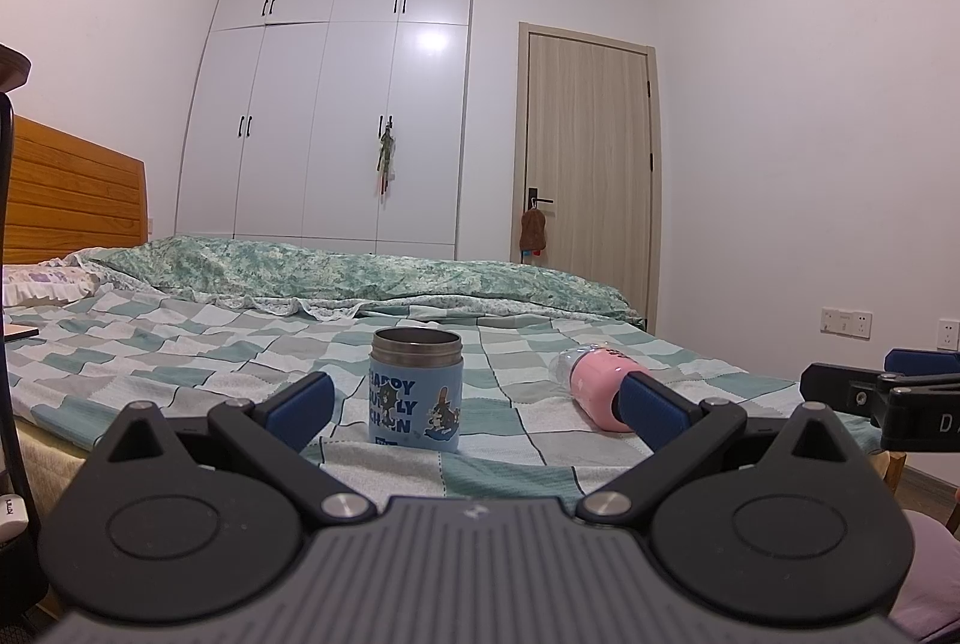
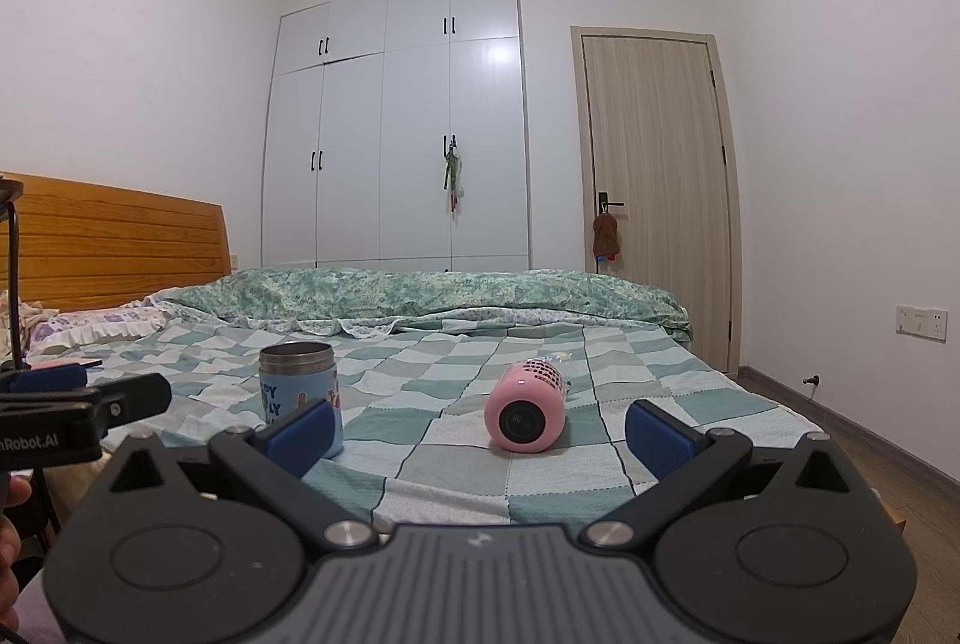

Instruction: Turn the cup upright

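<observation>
A blue cartoon-print cup [image 1: 415,392] with a steel rim stands upright on the checkered bed, open end up. It also shows in the right wrist view [image 2: 298,385], partly behind my right gripper's left finger. A pink bottle-like cup [image 1: 594,392] lies on its side to its right; in the right wrist view [image 2: 526,404] its base faces me. My left gripper [image 1: 474,413] is open and empty, just short of the blue cup. My right gripper [image 2: 477,434] is open and empty, just short of the pink cup.
The bed's checkered sheet [image 2: 630,392] has a rolled green quilt [image 2: 450,293] at the far side. A wooden headboard [image 2: 114,248] is left, with a wardrobe [image 2: 396,122] and a door [image 2: 654,176] behind. The other gripper shows at the right edge [image 1: 888,398].
</observation>
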The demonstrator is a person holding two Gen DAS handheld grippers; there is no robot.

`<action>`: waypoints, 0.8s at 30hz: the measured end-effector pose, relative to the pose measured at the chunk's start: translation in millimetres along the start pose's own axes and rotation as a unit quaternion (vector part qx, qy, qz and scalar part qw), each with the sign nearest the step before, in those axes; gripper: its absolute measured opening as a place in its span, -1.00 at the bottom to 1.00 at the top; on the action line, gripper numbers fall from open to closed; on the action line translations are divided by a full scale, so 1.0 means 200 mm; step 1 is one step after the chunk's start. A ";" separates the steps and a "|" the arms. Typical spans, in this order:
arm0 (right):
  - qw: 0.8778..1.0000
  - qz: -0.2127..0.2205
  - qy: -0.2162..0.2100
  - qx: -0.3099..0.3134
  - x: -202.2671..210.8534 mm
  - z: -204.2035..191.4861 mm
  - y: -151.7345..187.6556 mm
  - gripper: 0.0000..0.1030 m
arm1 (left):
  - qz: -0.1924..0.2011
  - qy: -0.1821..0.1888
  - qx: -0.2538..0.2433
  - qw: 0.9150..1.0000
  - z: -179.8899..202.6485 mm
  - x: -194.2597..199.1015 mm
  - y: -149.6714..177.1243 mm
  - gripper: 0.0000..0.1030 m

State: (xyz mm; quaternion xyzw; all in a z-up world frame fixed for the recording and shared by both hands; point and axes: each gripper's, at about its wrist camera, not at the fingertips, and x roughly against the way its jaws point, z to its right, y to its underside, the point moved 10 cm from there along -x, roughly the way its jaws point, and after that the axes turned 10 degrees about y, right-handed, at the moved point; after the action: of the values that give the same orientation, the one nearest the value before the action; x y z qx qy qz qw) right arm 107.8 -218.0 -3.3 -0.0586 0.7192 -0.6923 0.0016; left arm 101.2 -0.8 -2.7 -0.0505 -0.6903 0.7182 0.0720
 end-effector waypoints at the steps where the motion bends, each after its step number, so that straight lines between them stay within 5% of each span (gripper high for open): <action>1: 1.000 0.000 0.000 0.000 0.00 0.00 0.00 1.00 | 0.000 0.000 0.000 1.000 0.00 0.00 0.00 1.00; 17: 1.000 -0.005 0.004 0.005 -0.05 0.01 -0.01 1.00 | -0.006 0.002 0.000 1.000 0.01 -0.04 -0.01 1.00; 24: 1.000 -0.019 0.003 0.006 -0.22 0.07 0.00 1.00 | -0.016 0.016 -0.009 1.000 0.07 -0.21 -0.06 1.00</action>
State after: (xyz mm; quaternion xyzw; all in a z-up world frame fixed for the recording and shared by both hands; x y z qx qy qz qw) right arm 152.8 -227.2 -7.0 -0.0701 0.7140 -0.6964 -0.0140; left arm 141.8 -20.6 9.3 -0.0514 -0.6961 0.7099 0.0941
